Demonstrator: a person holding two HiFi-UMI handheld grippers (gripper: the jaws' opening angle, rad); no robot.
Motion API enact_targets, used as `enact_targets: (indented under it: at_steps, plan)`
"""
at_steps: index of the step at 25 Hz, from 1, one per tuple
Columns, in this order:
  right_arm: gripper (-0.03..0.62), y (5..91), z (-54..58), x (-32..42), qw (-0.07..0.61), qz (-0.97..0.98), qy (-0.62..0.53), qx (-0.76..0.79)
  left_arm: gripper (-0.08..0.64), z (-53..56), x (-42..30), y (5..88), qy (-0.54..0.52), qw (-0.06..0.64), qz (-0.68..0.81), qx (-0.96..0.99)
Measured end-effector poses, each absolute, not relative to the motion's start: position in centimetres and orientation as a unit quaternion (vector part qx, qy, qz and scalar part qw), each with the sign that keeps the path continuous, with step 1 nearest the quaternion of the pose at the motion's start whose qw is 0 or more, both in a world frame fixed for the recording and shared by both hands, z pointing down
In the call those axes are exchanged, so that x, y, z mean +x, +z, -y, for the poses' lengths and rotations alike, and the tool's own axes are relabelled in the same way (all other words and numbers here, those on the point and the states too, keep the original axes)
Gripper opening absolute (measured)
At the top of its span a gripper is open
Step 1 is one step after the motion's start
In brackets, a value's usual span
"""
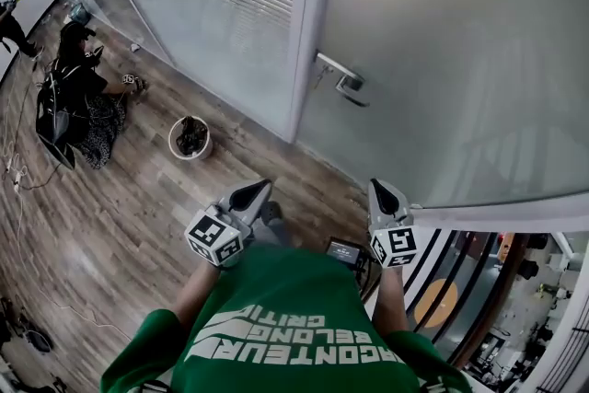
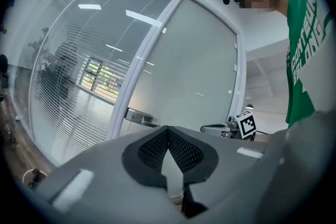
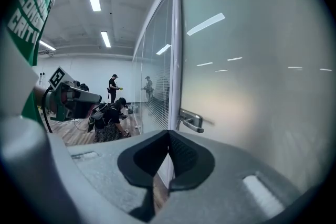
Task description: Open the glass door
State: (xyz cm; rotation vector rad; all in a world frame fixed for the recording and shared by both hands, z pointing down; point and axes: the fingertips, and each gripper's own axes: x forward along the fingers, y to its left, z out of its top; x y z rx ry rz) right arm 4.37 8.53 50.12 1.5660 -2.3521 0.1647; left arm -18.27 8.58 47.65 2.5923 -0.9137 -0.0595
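The frosted glass door [image 1: 460,60] fills the right of the head view, and its metal lever handle [image 1: 342,78] sits by the white frame [image 1: 308,32]. Both grippers are held in front of me, well short of the door and touching nothing. My left gripper [image 1: 253,191] has its jaws together and empty. My right gripper [image 1: 385,194] is shut too, with nothing in it. In the left gripper view the handle [image 2: 137,117] shows beyond the closed jaws [image 2: 168,131]. In the right gripper view the handle [image 3: 191,121] lies just right of and past the shut jaws [image 3: 169,136].
A glass wall with blinds [image 1: 212,5] runs left of the door. A white pot with a plant [image 1: 190,138] stands on the wooden floor near it. A person crouches at the far left [image 1: 78,97]. A railing [image 1: 479,290] shows at the lower right.
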Motion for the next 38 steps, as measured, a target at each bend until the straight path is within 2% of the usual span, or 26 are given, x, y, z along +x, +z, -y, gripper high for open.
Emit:
enact_targets:
  at_steps: [16,30,38]
  plan:
    - [-0.006,48.7,2.0,2.4,0.200,0.817,0.053,0.539,0.017,-0.2,-21.4,46.6,-0.042,0.191,0.329,0.924]
    - [-0.005,49.3,7.2,5.9,0.203,0.833,0.045,0.512,0.017,2.7,-19.1,45.4,-0.024,0.187,0.375,0.908]
    - [0.037,49.7,9.6,6.2,0.228,0.851,0.043,0.470,0.017,3.7,-18.2,45.5,-0.029,0.186,0.402,0.896]
